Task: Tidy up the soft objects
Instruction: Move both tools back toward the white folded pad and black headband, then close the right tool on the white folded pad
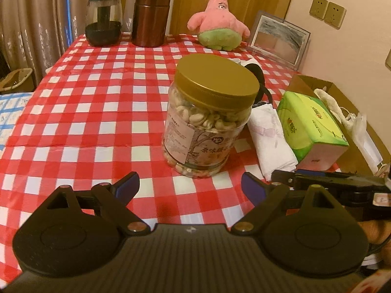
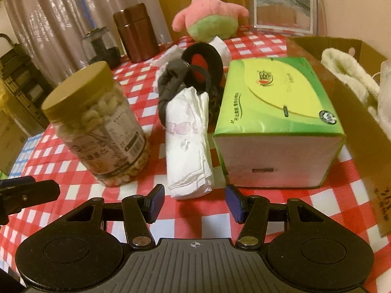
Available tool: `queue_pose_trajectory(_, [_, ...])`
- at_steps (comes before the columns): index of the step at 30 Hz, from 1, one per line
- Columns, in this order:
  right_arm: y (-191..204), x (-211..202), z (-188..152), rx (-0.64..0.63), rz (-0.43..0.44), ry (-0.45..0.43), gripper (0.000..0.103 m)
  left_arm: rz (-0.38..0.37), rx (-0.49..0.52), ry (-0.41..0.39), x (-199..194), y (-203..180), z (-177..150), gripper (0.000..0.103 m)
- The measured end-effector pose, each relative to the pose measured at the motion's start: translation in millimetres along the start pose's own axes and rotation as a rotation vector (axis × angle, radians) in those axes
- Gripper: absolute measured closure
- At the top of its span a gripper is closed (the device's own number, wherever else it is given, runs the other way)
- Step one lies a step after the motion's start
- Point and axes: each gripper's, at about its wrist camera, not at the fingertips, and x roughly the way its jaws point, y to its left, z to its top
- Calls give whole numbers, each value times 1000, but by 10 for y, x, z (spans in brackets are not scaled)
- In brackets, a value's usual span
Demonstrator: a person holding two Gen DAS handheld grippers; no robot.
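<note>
A folded white cloth point(image 2: 188, 144) lies on the checked table between a nut jar point(image 2: 102, 127) and a green tissue pack point(image 2: 278, 122). My right gripper point(image 2: 194, 202) is open and empty, just short of the cloth's near end. Black earmuffs point(image 2: 202, 66) lie behind the cloth. A pink plush star point(image 2: 210, 17) sits at the back. A cardboard box point(image 2: 354, 112) at the right holds a cream fluffy item point(image 2: 349, 73). My left gripper point(image 1: 190, 190) is open and empty in front of the jar point(image 1: 210, 117); the cloth point(image 1: 271, 136), tissue pack point(image 1: 310, 124) and plush point(image 1: 220, 22) show there too.
A brown canister point(image 1: 150, 17) and a glass jar with a dark base point(image 1: 103, 19) stand at the table's far left. A picture frame point(image 1: 278, 39) leans on the wall at the back right. A red-and-white checked cloth point(image 1: 97, 112) covers the table.
</note>
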Motion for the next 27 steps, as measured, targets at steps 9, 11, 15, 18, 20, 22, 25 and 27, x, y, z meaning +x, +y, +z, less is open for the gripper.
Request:
queue_pose_trajectory(9, [-22,130,27,48,26,-25,48,-23,-5,5,65,-28,7,14])
queue_pose_trajectory(11, [11,135,33,50,37,-38,48,-22,-5,4,58,-28,6,14])
queue_pose_trajectory(15, [38,128,49,55,53,-54,59,-21,-5,2,42,-27,9,14])
queue_pose_trajectory(18, [40,132,73,55,54,-52,77,-22,0,-9,-6,-39,28,14])
queue_pose_trajectory(20, [49,135,77,48,51,-48,91,-22,-1,-12,-36,-45,38,14])
queue_pose_trajectory(22, [77,123,83,25,52,-42,94,-21,3,-16,-77,-55,54,14])
queue_pose_trajectory(25, [134,50,85,-8,50,-53,95,-20,14,-29,-162,-78,83,14])
queue_pose_trajectory(27, [181,-34,84,-34,46,-69,95,-19,18,-40,-224,-100,105,14])
